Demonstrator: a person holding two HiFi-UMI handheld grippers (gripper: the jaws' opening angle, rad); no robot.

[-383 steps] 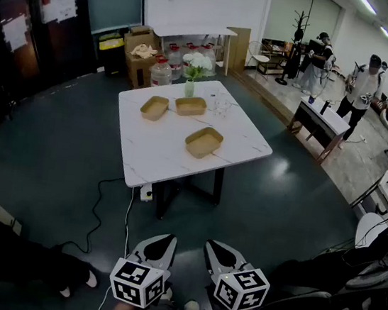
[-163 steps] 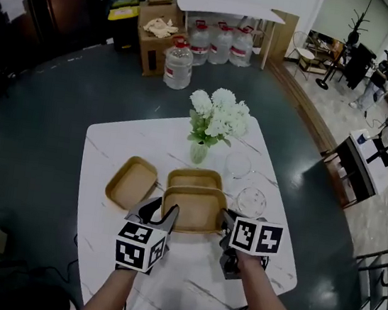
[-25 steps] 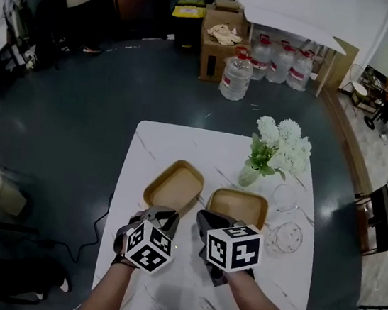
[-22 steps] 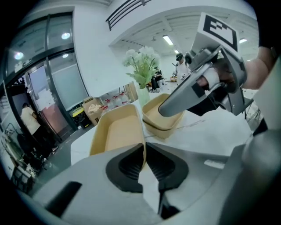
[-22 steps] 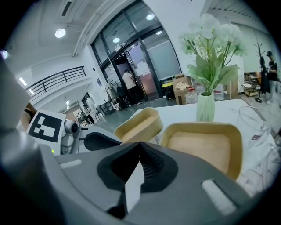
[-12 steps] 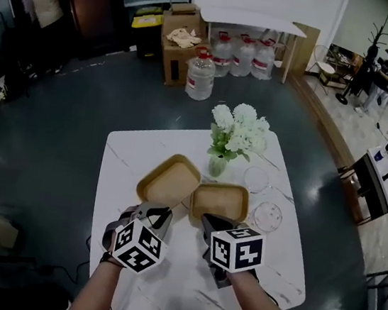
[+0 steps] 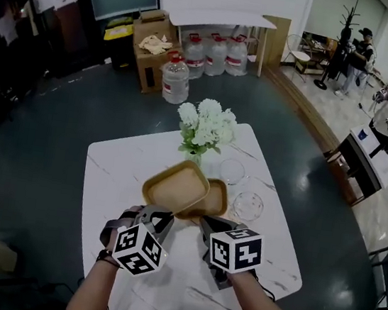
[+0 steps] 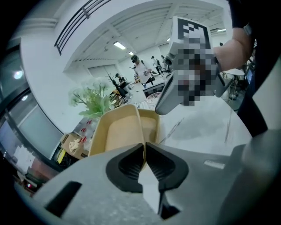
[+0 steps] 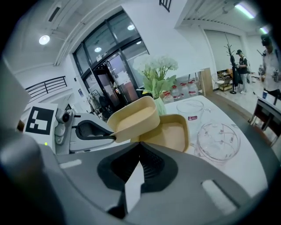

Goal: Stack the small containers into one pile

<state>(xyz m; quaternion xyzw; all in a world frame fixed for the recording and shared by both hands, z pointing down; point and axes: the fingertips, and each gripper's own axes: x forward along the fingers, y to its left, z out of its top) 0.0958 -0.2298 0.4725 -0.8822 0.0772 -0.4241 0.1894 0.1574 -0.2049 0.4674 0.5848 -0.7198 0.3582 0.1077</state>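
Two tan containers show: the left gripper [image 7: 160,215] is clamped on the rim of the lifted container [image 7: 177,186], overlapping the ten o'clock edge of the resting container [image 7: 217,198] (not yet nested). The right gripper [image 7: 206,224], jaws together and empty, hovers at its six o'clock.

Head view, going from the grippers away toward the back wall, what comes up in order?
upper tan container → white flowers → lone water jug → row of water jugs → white side table
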